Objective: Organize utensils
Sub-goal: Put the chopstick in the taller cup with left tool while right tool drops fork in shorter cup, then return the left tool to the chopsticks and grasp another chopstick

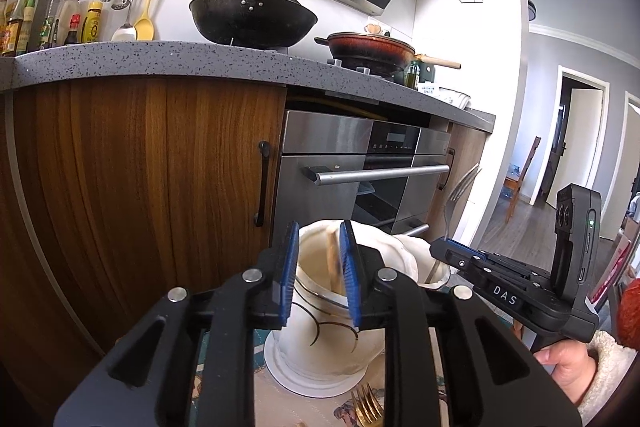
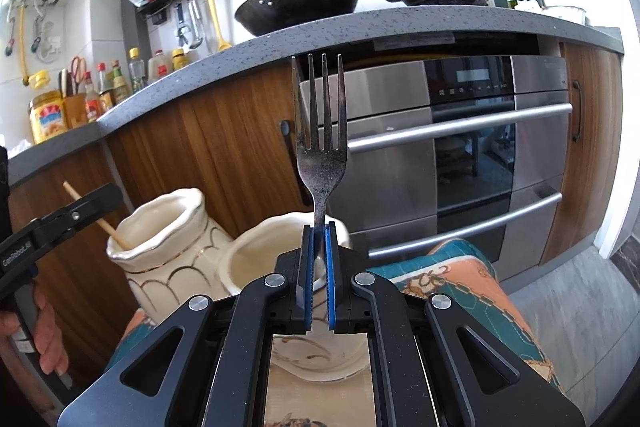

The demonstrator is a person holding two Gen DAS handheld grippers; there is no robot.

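My right gripper (image 2: 319, 231) is shut on a steel fork (image 2: 322, 131), tines up, its handle reaching down into a cream holder (image 2: 256, 259). The same fork (image 1: 460, 191) and right gripper (image 1: 444, 247) show in the left wrist view, over the second holder (image 1: 420, 255). My left gripper (image 1: 319, 231) is open above the nearer cream holder with gold lines (image 1: 324, 339); a wooden chopstick (image 1: 333, 259) stands between its pads. That chopstick (image 2: 96, 215) leans out of the left holder (image 2: 160, 239) in the right wrist view. A gold fork (image 1: 366, 407) lies on the mat.
Both holders stand on a patterned mat (image 2: 452, 279) on a low table. Behind are a wooden cabinet (image 1: 152, 163), a steel oven (image 2: 460, 147) and a grey counter (image 1: 160, 61) with a black wok (image 1: 252, 15), a red pan (image 1: 368, 47) and bottles (image 1: 24, 23).
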